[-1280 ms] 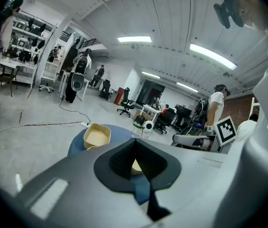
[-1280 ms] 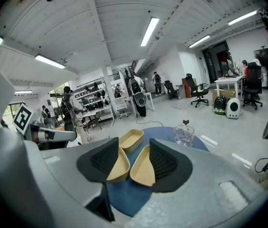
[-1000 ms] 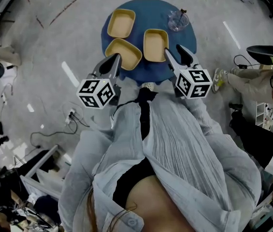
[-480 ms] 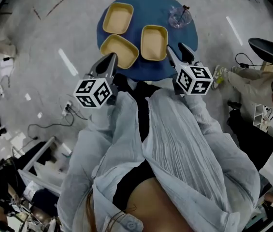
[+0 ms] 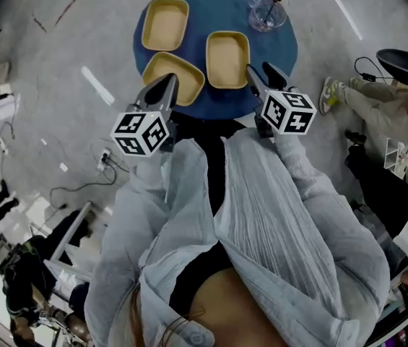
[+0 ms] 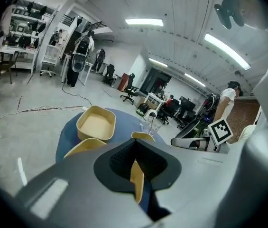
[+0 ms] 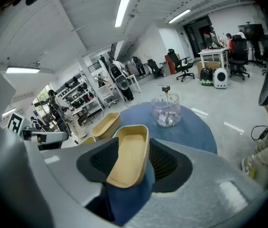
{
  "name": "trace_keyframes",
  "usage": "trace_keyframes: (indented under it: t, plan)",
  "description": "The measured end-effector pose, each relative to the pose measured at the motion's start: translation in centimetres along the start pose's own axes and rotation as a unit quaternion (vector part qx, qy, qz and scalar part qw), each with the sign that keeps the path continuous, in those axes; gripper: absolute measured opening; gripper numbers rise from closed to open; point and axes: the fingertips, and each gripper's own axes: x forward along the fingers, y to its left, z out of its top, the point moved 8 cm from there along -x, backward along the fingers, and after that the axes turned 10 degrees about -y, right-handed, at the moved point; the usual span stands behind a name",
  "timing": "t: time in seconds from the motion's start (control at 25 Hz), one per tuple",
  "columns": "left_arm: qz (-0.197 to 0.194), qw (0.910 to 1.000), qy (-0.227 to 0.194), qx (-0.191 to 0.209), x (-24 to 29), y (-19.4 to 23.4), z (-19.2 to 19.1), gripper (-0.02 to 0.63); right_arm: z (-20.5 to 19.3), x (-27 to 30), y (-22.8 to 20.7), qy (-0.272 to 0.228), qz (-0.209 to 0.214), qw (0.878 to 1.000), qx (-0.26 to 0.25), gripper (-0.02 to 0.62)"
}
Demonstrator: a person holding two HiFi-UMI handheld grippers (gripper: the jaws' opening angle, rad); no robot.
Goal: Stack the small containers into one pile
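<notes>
Three tan containers lie apart on the round blue table [image 5: 276, 45]: a far-left one [image 5: 165, 24], a near-left one [image 5: 173, 76] and a right one [image 5: 227, 58]. My left gripper [image 5: 164, 85] hovers at the table's near edge, right by the near-left container [image 6: 84, 146], its jaws parted by a narrow slit with nothing held. My right gripper [image 5: 261, 72] stands open just right of the right container [image 7: 129, 158], which shows through the gap between its jaws while still lying on the table. The far container [image 7: 106, 123] sits behind it.
A clear glass jar [image 5: 265, 14] stands at the table's far right. A seated person's leg and shoe [image 5: 330, 96] are on the floor to the right. A power strip and cables [image 5: 102, 168] lie on the floor at the left. Office chairs and shelves stand farther off.
The head view has tilted, so the table sits higher in the frame. Both grippers keep nearly the same place beside the containers; no container has moved.
</notes>
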Motion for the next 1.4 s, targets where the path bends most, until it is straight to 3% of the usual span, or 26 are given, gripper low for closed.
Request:
trace_keyframes:
  t: [0.36,0.6,0.76,1.4]
  plan:
    - [-0.007,0.9995,0.027,-0.013,1.0,2.1,-1.0,0.012,-2.9,3.2,-1.1,0.038,-0.034,0.998,0.032,0.206]
    - [-0.008,0.9989,0.036,-0.029,0.7,2.8,-2.0,0.012,-3.9,4.0,-1.2,0.063,-0.065,0.995,0.045,0.140]
    - [-0.008,0.9988,0.029,-0.038,0.9,3.1,-2.1,0.012,-4.2,4.2,-1.1,0.068,-0.088,0.992,0.055,0.027]
    - [0.003,0.9993,0.011,-0.037,0.2,3.8,-1.8,0.012,-2.9,3.8,-1.0,0.045,-0.087,0.994,0.042,0.025]
